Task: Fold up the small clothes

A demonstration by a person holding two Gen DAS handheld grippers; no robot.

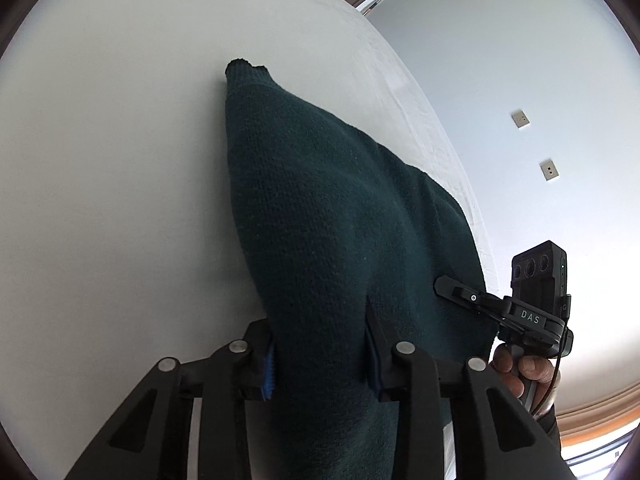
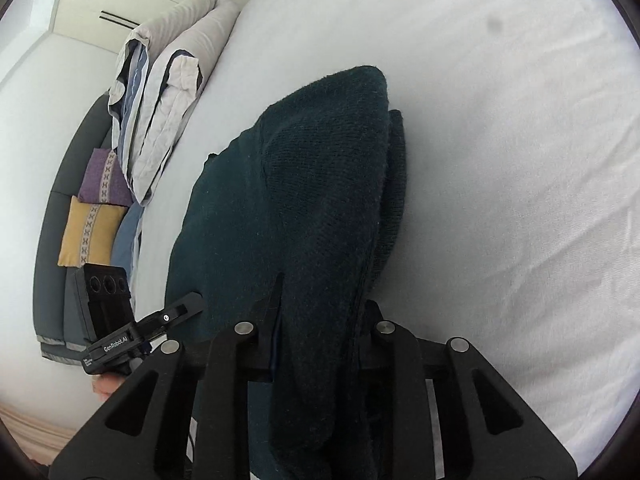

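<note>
A dark green knitted garment (image 1: 328,216) hangs from both grippers over a white bed (image 1: 112,160). My left gripper (image 1: 320,344) is shut on one edge of it, with cloth bunched between the fingers. My right gripper (image 2: 320,320) is shut on another edge of the garment (image 2: 304,184), which is doubled over, with a folded layer showing on its right side. The right gripper also shows in the left wrist view (image 1: 472,300), gripping the cloth's right edge. The left gripper shows in the right wrist view (image 2: 176,316) at the cloth's left edge.
The white bed sheet (image 2: 500,160) fills the right wrist view. Folded grey-white bedding (image 2: 168,92) lies at the bed's far edge. A purple cushion (image 2: 102,178) and a yellow cushion (image 2: 90,236) sit on a grey sofa (image 2: 52,216). A white wall (image 1: 520,80) has two sockets.
</note>
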